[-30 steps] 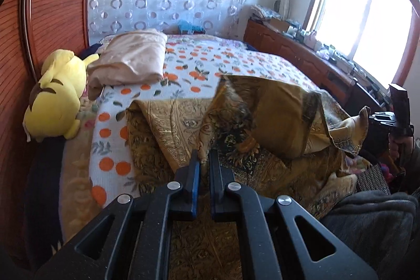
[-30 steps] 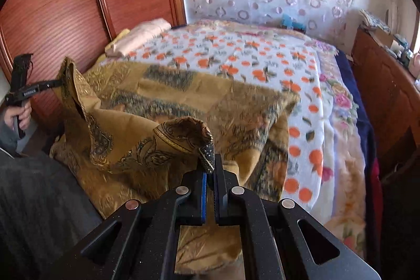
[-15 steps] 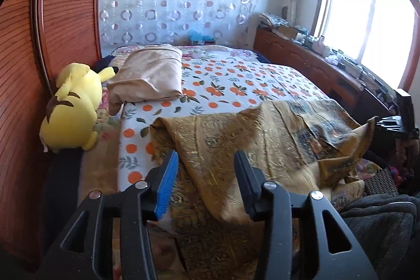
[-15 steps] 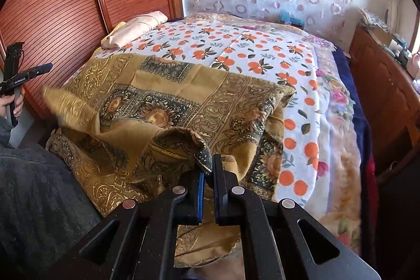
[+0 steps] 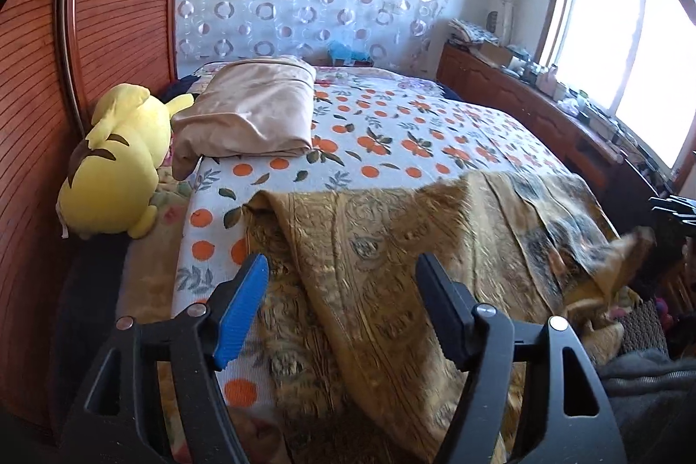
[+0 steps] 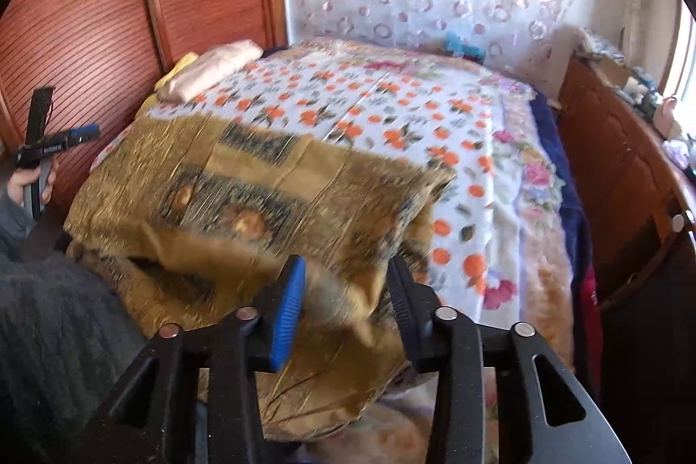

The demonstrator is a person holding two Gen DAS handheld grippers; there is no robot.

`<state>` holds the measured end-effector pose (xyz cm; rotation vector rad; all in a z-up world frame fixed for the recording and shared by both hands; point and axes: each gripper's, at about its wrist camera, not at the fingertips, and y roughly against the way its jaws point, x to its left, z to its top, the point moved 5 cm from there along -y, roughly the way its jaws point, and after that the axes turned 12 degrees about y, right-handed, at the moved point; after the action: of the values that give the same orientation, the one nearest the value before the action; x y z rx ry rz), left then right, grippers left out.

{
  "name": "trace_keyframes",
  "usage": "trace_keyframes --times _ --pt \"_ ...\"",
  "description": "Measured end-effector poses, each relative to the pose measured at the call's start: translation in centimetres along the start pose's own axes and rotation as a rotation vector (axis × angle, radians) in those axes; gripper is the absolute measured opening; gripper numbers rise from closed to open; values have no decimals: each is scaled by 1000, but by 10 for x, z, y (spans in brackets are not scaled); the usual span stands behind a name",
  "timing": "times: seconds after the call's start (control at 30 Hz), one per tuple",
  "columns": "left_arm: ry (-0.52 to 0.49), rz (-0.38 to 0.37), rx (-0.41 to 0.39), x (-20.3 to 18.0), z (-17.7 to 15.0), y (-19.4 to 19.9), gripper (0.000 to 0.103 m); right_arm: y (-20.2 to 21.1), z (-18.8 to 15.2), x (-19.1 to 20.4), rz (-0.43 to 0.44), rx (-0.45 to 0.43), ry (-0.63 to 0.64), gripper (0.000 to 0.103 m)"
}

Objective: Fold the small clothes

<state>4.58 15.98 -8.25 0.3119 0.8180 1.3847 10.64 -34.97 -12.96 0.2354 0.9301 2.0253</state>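
A golden-brown patterned cloth (image 5: 391,255) lies folded over on the near end of the bed. In the left wrist view my left gripper (image 5: 341,268) hovers over it, jaws wide and still opening, nothing pinched. In the right wrist view the cloth (image 6: 243,181) is blurred and its near edge sags between the fingers of my right gripper (image 6: 346,272). Those jaws are opening too, and the pads do not press on the fabric. The left gripper (image 6: 80,133) shows at the far left, held by a hand (image 6: 30,181).
The bed has a white sheet with orange fruit print (image 5: 391,133). A yellow plush toy (image 5: 113,164) and a folded beige bundle (image 5: 252,111) lie at its left. A wooden wardrobe (image 5: 108,7) stands on the left and a cluttered wooden sideboard (image 5: 522,103) under the window.
Both grippers went from shut on the cloth's corners to open. The raised cloth dropped and now lies flatter, folded over on the bed. The left let go first, then the right.
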Motion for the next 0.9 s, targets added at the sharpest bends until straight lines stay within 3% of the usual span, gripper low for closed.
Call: trace_keyframes --times 0.2,0.3,0.47,0.7,0.8,0.9 --pt "2 31 -3 4 15 -24 71 -34 15 -31 -72 -48 -94 43" --pt "-15 34 -4 3 20 -33 70 -63 20 -33 -75 -29 -128 43" --pt "-21 47 43 3 21 -53 60 -96 26 -27 -69 -9 -133 43" --pt "12 69 80 12 19 -75 59 -133 22 -47 -81 74 -231 43" --pt "24 59 82 15 19 -78 49 -142 27 -57 -66 75 -270 43" --pt "40 58 88 18 18 -82 26 -144 27 -60 -43 68 -289 41"
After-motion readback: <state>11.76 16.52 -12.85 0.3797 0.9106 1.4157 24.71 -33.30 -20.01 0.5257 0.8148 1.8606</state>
